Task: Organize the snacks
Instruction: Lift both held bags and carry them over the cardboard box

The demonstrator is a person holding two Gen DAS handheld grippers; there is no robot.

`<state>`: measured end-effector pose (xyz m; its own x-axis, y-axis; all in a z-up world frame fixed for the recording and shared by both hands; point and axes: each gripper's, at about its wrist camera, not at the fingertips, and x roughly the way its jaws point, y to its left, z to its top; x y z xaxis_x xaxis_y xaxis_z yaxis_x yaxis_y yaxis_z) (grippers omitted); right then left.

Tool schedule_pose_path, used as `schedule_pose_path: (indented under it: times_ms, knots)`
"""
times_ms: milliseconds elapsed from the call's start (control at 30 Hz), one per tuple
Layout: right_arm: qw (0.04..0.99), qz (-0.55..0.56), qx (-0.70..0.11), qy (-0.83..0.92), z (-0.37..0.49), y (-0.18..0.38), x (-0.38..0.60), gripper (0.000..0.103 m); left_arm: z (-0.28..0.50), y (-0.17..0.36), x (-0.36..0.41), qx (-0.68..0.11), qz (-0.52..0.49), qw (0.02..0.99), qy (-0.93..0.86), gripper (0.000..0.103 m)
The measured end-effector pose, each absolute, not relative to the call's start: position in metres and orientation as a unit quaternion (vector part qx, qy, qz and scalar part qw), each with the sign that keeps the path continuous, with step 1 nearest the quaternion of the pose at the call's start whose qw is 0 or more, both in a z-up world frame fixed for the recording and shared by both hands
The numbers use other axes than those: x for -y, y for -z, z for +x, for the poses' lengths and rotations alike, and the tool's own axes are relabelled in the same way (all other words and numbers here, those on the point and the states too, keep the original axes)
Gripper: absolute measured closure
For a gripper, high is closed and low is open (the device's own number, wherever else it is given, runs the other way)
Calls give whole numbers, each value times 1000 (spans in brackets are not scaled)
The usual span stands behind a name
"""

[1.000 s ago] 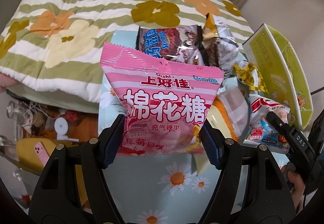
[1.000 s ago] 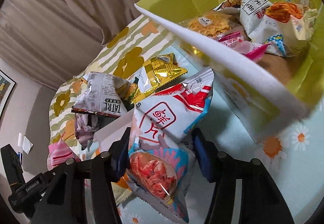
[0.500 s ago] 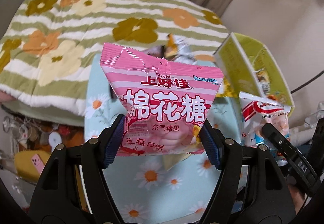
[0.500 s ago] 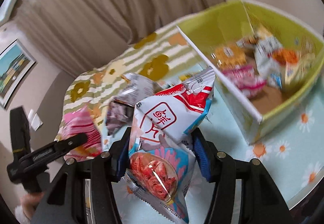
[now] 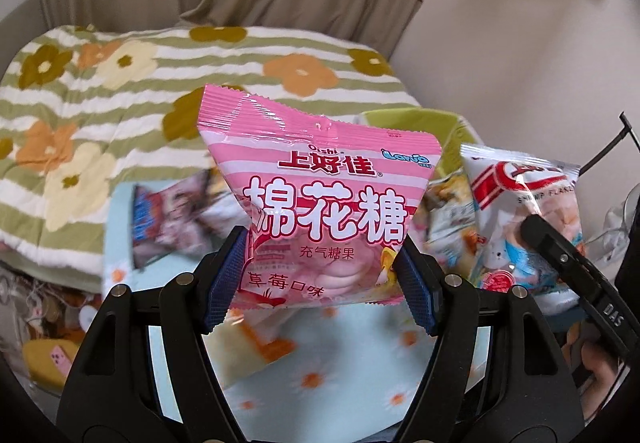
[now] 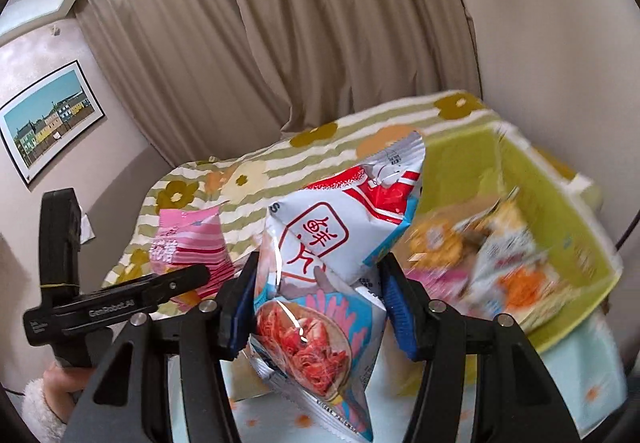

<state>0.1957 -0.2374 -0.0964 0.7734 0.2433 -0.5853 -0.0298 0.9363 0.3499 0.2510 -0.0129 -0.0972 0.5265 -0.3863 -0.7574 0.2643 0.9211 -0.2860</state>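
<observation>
Left tongs point(image 5: 320, 275) clenched on pink marshmallow bag point(image 5: 320, 203), held up above the daisy-print bench point(image 5: 340, 383). Right tongs point(image 6: 316, 307) clenched on white shrimp-flake bag point(image 6: 328, 275), raised just beside the green box point(image 6: 560, 211) with blurred snack packets point(image 6: 480, 255) inside. Floral bed point(image 5: 100, 83) behind.

Beige curtains point(image 6: 320, 23) span frame top; framed picture point(image 6: 50, 115) on wall at left; floral striped quilt point(image 5: 100, 91) mid-frame.
</observation>
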Motion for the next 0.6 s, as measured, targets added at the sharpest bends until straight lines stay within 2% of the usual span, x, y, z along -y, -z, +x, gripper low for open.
schedule_pose_path:
  times_ms: [267, 433, 600]
  knots:
    - [932, 138, -327, -74, 229, 85, 341, 50, 278, 94, 128, -456, -68, 864, 203, 35]
    - [929, 121, -340, -81, 253, 93, 382, 50, 304, 118, 189, -486, -56, 851, 192, 34]
    - [921, 133, -355, -88, 271, 107, 410, 50, 325, 137, 220, -506, -49, 842, 179, 34]
